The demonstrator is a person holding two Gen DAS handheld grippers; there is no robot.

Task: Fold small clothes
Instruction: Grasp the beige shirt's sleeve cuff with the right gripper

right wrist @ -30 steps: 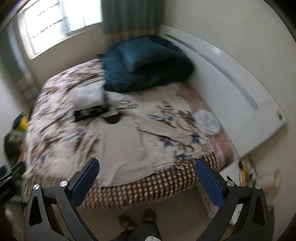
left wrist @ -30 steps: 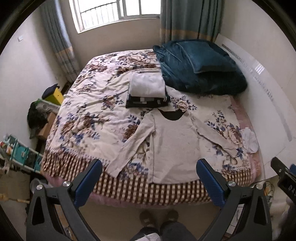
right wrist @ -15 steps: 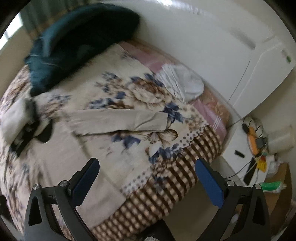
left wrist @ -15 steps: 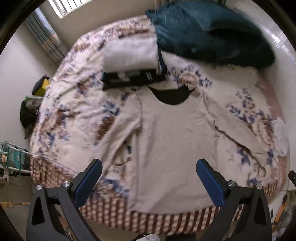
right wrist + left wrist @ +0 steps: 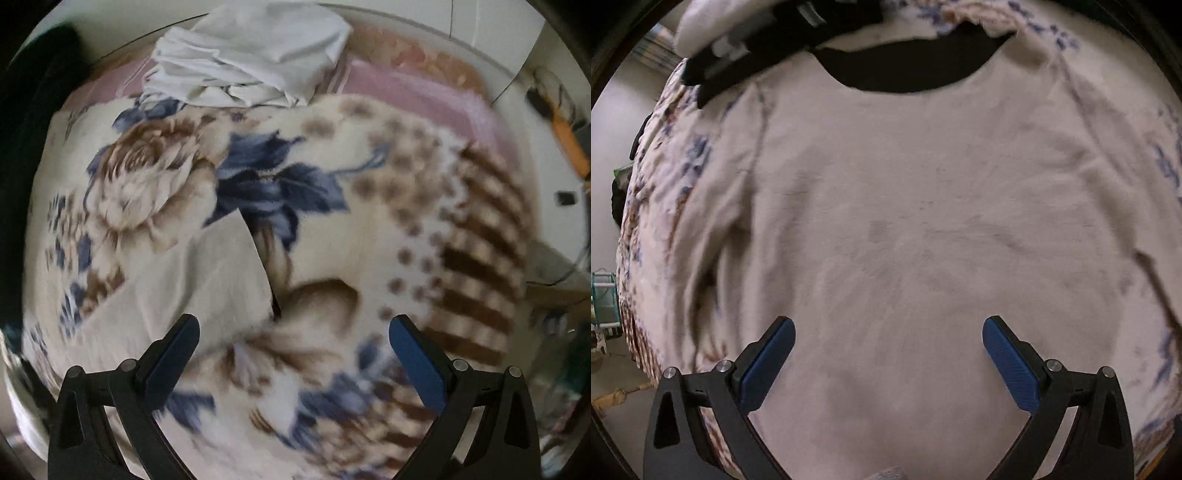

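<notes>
A beige long-sleeved top (image 5: 905, 206) lies flat on the flowered bedspread (image 5: 653, 206), its black-lined neck opening (image 5: 908, 70) at the far side. My left gripper (image 5: 888, 332) hovers open close above the middle of its body, nothing between the blue pads. In the right wrist view the cuff end of the top's sleeve (image 5: 218, 277) lies on the bedspread (image 5: 332, 236). My right gripper (image 5: 293, 332) is open just above it, the cuff edge near the left fingertip.
A stack of folded clothes, white over black (image 5: 746, 40), sits beyond the neck opening. A crumpled white garment (image 5: 255, 55) lies at the bed's far edge on a pink sheet (image 5: 417, 92). Cables and an orange item (image 5: 569, 136) lie beside the bed on the right.
Both grippers have dropped close to the bed. The left now hangs over the top's body, the right over the sleeve cuff. Both stay open.
</notes>
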